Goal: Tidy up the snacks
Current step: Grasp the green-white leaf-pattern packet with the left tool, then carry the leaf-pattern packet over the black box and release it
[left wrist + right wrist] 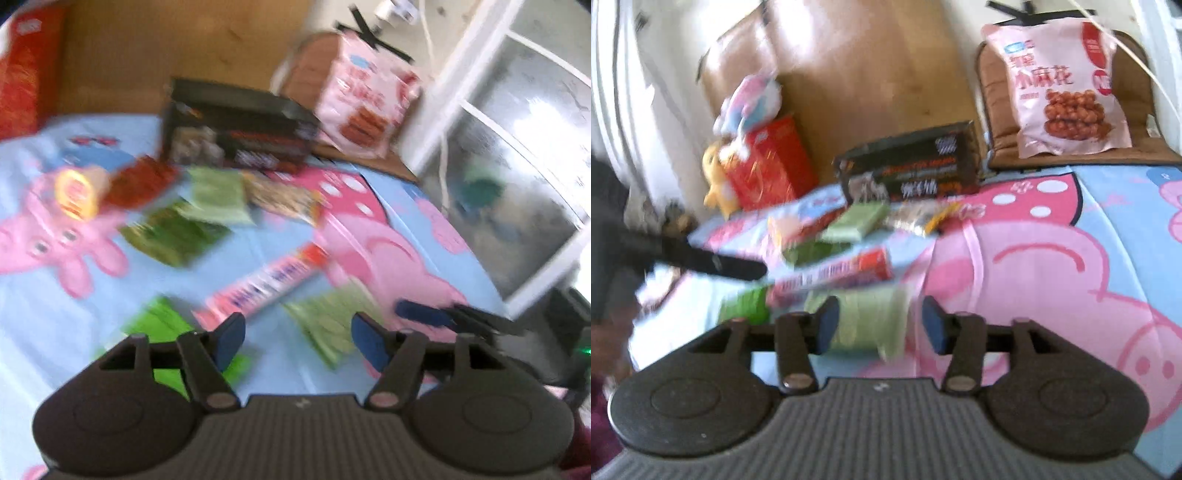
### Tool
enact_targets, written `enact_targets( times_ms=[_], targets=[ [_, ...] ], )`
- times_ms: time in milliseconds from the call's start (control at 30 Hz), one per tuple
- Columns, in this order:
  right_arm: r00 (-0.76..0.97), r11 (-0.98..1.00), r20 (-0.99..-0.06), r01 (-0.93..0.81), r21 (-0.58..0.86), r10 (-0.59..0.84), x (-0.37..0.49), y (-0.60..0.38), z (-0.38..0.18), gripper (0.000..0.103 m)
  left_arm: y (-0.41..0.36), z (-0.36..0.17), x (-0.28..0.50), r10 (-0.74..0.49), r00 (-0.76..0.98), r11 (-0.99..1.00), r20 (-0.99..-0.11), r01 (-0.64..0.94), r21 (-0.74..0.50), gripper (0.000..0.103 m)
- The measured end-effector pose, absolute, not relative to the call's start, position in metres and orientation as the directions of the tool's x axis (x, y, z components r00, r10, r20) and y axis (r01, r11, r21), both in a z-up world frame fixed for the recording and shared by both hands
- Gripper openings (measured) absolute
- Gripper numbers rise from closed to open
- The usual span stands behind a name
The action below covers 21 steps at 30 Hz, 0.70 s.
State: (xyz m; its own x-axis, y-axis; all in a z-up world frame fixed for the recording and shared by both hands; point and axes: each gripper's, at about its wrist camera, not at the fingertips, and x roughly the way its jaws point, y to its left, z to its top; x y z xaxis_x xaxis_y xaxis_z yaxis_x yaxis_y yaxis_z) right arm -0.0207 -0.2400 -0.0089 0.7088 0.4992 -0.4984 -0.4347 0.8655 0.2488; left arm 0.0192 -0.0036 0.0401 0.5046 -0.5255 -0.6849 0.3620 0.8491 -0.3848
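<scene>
Snacks lie scattered over a surface covered by a light-blue cloth with pink cartoon pigs [388, 258]; whether it is a bed or a counter cannot be told, and both views are blurred. Toward the far edge stands a black box [240, 129] with printed packets on its front, and just in front of it lie a pale green packet [218, 195], a dark green packet [173, 232], a brownish printed packet [284, 199] and a red packet [144, 181] beside a round yellow lid [75, 195]. Nearer, a long pink-and-white stick pack [258, 288] lies slantwise, with a bright green packet [166, 325] and a light green packet [328, 325] on either side of it. Beyond the far edge a large pink bag of fried twists [1067, 88] leans upright on a brown cushion [997, 122], and at the far left corner a red box [768, 170] stands beside soft toys [746, 107]. The left tool [299, 343] hangs above the near packets with its blue pads well apart and nothing between them. The right tool [881, 325] is likewise parted, holding nothing; the light green packet shows under its gap, lying on the cloth, though blur hides whether the left pad touches it.
</scene>
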Motion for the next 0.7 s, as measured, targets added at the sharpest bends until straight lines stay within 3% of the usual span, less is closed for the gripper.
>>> enact_targets(
  times_ms=[133,233,300,333,367,400,500,700],
  targets=[
    [0.716,0.861,-0.534,-0.507,0.044,0.450,-0.025,-0.222,-0.016,0.075,-0.030,0.027,0.026,-0.495,0.478,0.862,-0.726,0.377,-0.339,0.072],
    [0.702,0.840,-0.548,-0.542,0.003,0.455,-0.019,-0.214,-0.021,0.075,-0.043,0.013,0.034,-0.459,0.484,0.879,-0.745,0.366,-0.305,0.073],
    [0.688,0.830,-0.560,-0.558,-0.001,0.461,-0.014,-0.210,-0.027,0.072,-0.051,0.013,0.034,-0.448,0.486,0.882,-0.750,0.377,-0.282,0.065],
    [0.692,0.829,-0.550,-0.559,0.002,0.468,-0.015,-0.210,-0.027,0.067,-0.054,0.014,0.034,-0.475,0.461,0.865,-0.750,0.399,-0.303,0.049],
    [0.682,0.819,-0.545,-0.574,0.015,0.488,-0.016,-0.210,-0.026,0.053,-0.056,0.014,0.033,-0.503,0.430,0.848,-0.750,0.413,-0.332,0.049],
    [0.680,0.812,-0.538,-0.583,0.015,0.498,-0.019,-0.210,-0.025,0.046,-0.058,0.016,0.031,-0.497,0.428,0.850,-0.755,0.416,-0.323,0.049],
    [0.702,0.815,-0.530,-0.579,-0.035,0.476,-0.031,-0.205,-0.024,0.038,-0.061,0.026,0.028,-0.492,0.432,0.844,-0.756,0.448,-0.294,0.048],
    [0.734,0.830,-0.448,-0.557,0.036,0.511,-0.012,-0.219,0.008,0.036,-0.060,0.070,0.055,-0.527,0.498,0.826,-0.688,0.491,-0.277,0.048]
  ],
)
